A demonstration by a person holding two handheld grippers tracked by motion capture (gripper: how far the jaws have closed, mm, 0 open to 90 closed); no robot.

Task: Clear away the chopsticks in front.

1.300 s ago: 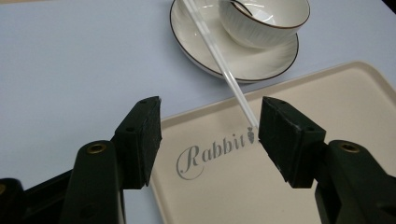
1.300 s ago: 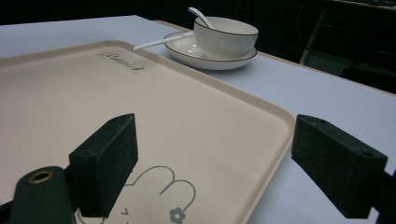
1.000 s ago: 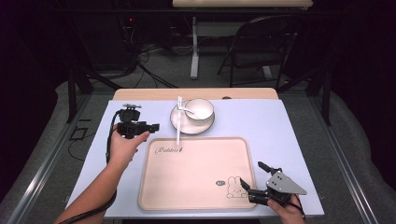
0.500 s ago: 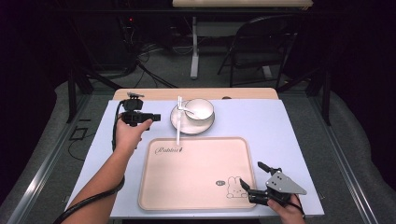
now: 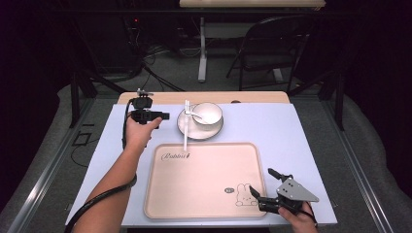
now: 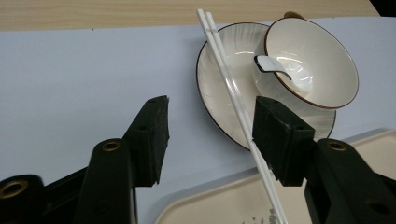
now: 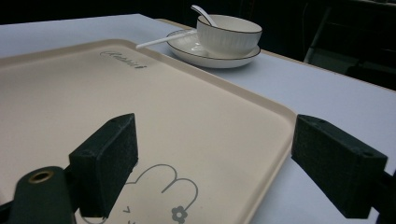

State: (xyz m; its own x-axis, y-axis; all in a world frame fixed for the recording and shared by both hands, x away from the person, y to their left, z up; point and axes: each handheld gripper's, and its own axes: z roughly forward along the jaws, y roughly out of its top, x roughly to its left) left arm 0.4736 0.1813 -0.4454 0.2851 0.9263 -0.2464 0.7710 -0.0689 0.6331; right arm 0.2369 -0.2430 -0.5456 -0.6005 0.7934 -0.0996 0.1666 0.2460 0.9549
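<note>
- Tray (image 5: 204,182): its near right corner lies between the right gripper (image 5: 262,187)'s wide jaws, untouched; that hand rests low at the table edge.
- Saucer (image 6: 219,93) with bowl (image 6: 310,63) and spoon (image 6: 275,67): ahead of the left gripper (image 6: 210,135), whose jaws stand wide, holding nothing.
- Chopsticks (image 6: 233,93): they cross just inside the right-hand jaw, leaning on the saucer's rim; I judge the grip goes best centred on the pair, closing gently so they don't roll.
- Left forearm is stretched forward, gripper pointing toward the saucer.
</note>
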